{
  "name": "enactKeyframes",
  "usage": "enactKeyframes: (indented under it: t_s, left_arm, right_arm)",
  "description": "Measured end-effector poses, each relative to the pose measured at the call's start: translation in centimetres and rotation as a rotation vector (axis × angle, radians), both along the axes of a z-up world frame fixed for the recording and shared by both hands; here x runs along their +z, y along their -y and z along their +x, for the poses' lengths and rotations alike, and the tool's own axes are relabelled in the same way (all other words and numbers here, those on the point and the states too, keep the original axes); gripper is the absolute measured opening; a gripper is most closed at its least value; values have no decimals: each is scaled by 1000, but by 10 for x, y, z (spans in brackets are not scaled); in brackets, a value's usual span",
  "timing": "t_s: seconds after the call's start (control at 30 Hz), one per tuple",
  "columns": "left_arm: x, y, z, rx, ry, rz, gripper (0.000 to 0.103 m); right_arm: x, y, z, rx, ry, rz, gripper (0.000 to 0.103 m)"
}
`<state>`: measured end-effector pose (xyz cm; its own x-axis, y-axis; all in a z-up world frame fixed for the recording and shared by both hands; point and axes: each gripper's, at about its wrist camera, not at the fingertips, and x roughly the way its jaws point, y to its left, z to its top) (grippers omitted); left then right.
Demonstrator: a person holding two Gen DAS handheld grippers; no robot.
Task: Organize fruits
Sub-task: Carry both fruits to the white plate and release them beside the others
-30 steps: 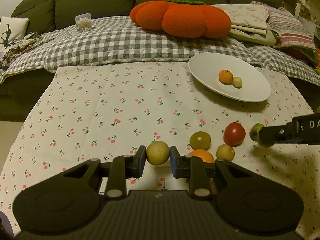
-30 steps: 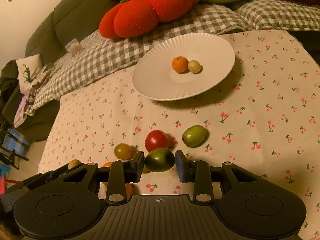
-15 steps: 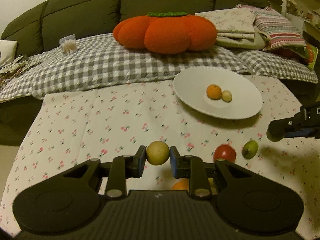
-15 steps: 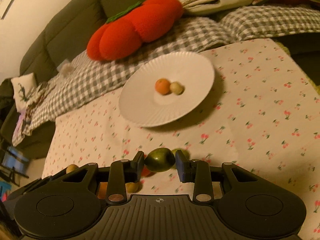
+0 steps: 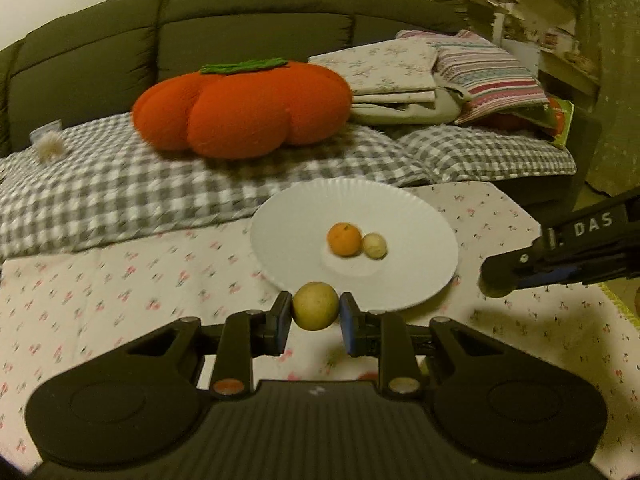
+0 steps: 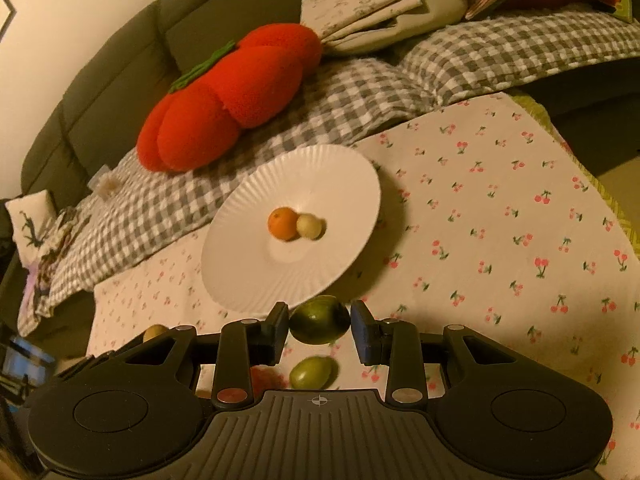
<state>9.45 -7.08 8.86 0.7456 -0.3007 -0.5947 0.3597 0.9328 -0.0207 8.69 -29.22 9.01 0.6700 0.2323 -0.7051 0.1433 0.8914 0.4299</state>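
Note:
My left gripper [image 5: 315, 312] is shut on a pale yellow round fruit [image 5: 315, 306], held just short of the near rim of the white plate [image 5: 296, 216]. On the plate lie a small orange [image 5: 344, 239] and a small pale fruit [image 5: 374, 245], touching. My right gripper [image 6: 319, 322] is shut on a dark green fruit [image 6: 319, 319] above the cloth, close to the plate's [image 6: 260, 280] near edge. Below it on the cloth lie a light green fruit [image 6: 312, 372] and part of a red one [image 6: 266, 378]. The right gripper's arm [image 5: 560, 256] shows at the right of the left wrist view.
A cherry-print cloth [image 6: 500, 220] covers the table. Behind it stands a dark sofa with a checked blanket [image 5: 120, 184], an orange pumpkin cushion [image 5: 240, 108] and folded linens [image 5: 420, 76]. Another yellowish fruit [image 6: 154, 332] peeks out at the left in the right wrist view.
Both grippers have carried their fruits away from the loose fruits toward the plate, which now looks larger and nearer. Most loose fruits have dropped out of sight behind the grippers.

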Motion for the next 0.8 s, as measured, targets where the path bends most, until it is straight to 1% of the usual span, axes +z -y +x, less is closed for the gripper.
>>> enactKeyframes:
  t_s: [0.17, 0.3, 0.4, 0.5, 0.6, 0.8]
  left_arm:
    - [-10, 8, 21, -20, -3, -1, 24]
    - [-20, 11, 33, -33, -16, -20, 24]
    - [-25, 19, 39, -53, 1, 5, 24]
    - [-27, 28, 44, -70, 10, 8, 24]
    - [-32, 36, 47, -91, 24, 29, 24]
    - [-43, 43, 55, -100, 2, 35, 24]
  right_arm:
    - [-3, 0, 15, -20, 23, -50, 32]
    - [-7, -5, 27, -12, 49, -81, 32]
    - [-11, -8, 34, 6, 71, -98, 32]
    - [-16, -12, 40, 24, 89, -109, 32]
    - [-21, -16, 45, 40, 96, -115, 32]
    - [-27, -23, 50, 70, 113, -127, 33]
